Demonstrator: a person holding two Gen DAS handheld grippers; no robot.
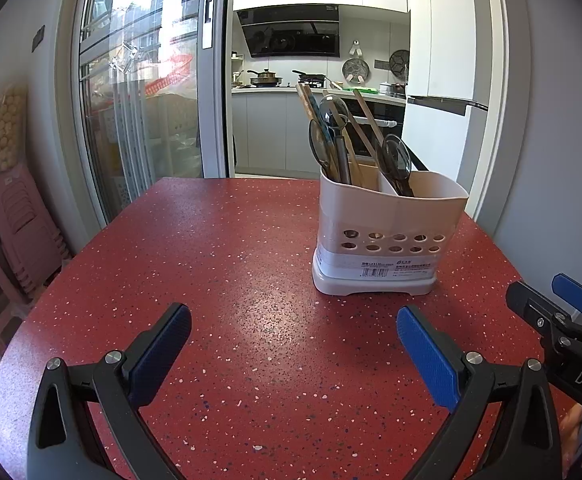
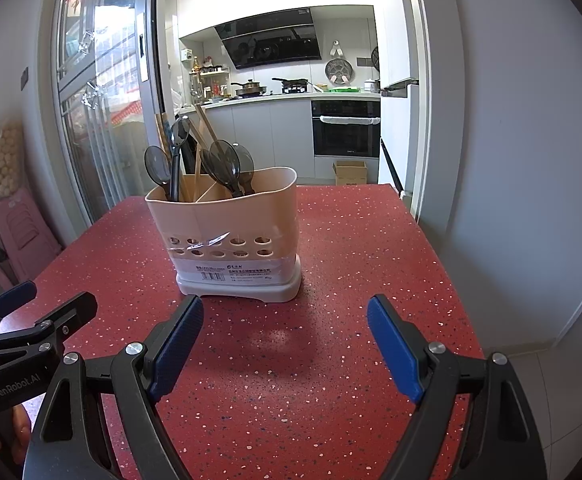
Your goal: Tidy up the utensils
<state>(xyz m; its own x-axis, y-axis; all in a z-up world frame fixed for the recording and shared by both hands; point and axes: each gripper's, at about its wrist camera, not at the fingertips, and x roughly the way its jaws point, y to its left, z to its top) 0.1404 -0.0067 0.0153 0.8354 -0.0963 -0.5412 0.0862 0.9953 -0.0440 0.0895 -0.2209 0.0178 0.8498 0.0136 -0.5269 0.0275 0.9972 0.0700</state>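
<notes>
A beige plastic utensil holder (image 1: 387, 232) with two compartments stands upright on the red speckled table (image 1: 231, 264). Dark translucent spoons (image 1: 333, 114) and wooden chopsticks (image 1: 365, 120) stand in it. It also shows in the right wrist view (image 2: 231, 232), with spoons (image 2: 225, 164) and chopsticks (image 2: 205, 122) inside. My left gripper (image 1: 293, 340) is open and empty, low over the table in front of the holder. My right gripper (image 2: 285, 336) is open and empty, also just in front of the holder. Each gripper shows at the edge of the other's view (image 1: 551, 304) (image 2: 47, 308).
Stacked pink plastic stools (image 1: 19, 216) stand left of the table. A glass sliding door (image 1: 143, 92) is behind on the left. An open doorway leads to a kitchen with an oven (image 2: 345, 132) and a cardboard box (image 2: 350, 172) on the floor.
</notes>
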